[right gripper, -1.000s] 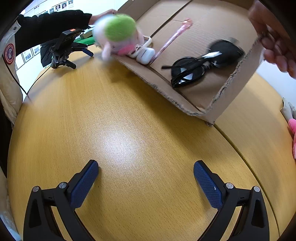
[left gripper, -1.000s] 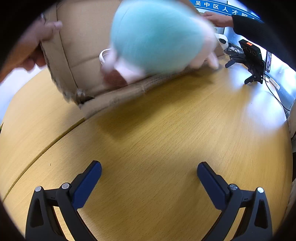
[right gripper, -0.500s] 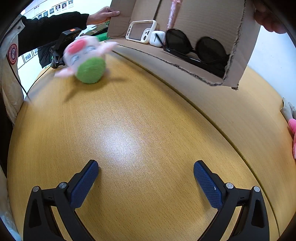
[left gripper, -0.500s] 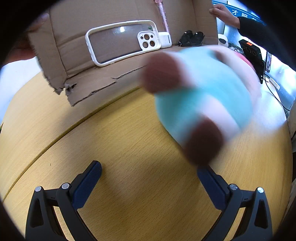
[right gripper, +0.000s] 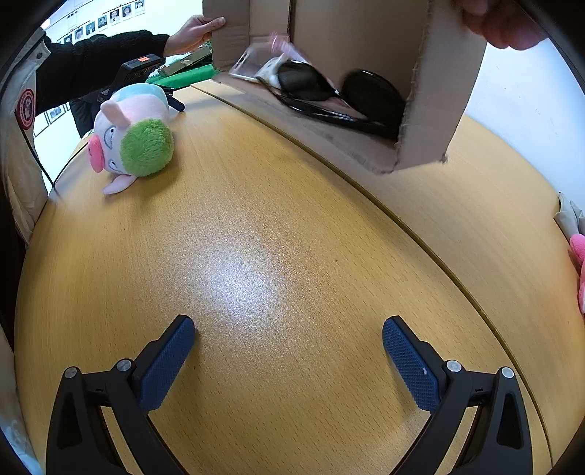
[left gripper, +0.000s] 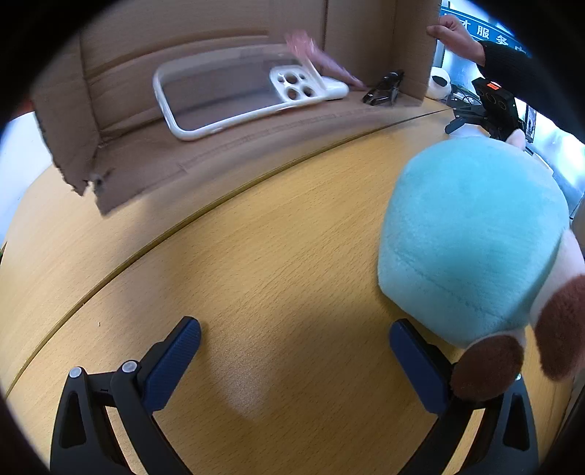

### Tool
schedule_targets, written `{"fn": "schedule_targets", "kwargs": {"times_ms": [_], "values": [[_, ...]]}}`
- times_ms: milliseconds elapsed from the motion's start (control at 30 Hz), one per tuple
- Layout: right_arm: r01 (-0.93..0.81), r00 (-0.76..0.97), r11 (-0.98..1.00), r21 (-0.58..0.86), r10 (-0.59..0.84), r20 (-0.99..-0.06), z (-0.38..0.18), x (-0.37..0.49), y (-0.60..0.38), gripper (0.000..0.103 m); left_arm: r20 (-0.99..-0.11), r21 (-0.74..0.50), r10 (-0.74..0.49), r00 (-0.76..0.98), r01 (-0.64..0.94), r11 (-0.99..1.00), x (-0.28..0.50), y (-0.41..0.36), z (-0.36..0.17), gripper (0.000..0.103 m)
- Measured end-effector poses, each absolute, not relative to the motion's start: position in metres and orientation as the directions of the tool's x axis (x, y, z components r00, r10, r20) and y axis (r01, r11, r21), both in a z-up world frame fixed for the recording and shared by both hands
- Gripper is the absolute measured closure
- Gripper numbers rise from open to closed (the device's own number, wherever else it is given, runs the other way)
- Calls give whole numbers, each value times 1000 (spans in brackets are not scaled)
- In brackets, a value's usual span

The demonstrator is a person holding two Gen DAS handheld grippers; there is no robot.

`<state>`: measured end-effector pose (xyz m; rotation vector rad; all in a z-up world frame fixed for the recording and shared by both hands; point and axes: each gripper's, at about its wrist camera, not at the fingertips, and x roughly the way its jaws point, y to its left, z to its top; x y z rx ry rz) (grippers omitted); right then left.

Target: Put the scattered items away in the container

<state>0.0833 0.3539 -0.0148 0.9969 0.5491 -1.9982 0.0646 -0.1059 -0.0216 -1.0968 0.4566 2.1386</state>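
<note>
Gaping wide and empty, both grippers — left gripper [left gripper: 294,352], right gripper [right gripper: 287,349] — flank the plush toy [right gripper: 133,137] on the table [right gripper: 274,234].

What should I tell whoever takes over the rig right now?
Left gripper open, holding nothing. Right gripper open, holding nothing.
Cardboard box is tipped, held by two hands; the phone case and sunglasses lie inside.
Plush toy lies on the table, outside the box.
Done: nothing tidied yet.
Left: everything that ends up on the table goes into the box.
</note>
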Motion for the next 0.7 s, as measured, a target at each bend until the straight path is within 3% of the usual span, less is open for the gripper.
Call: {"fn": "schedule_targets", "kwargs": {"times_ms": [700], "values": [[817, -356, -576, -22, -473, -806, -15, 85, 351, 0, -813, 1, 412, -412, -708, -706, 65, -107, -21, 0]]}}
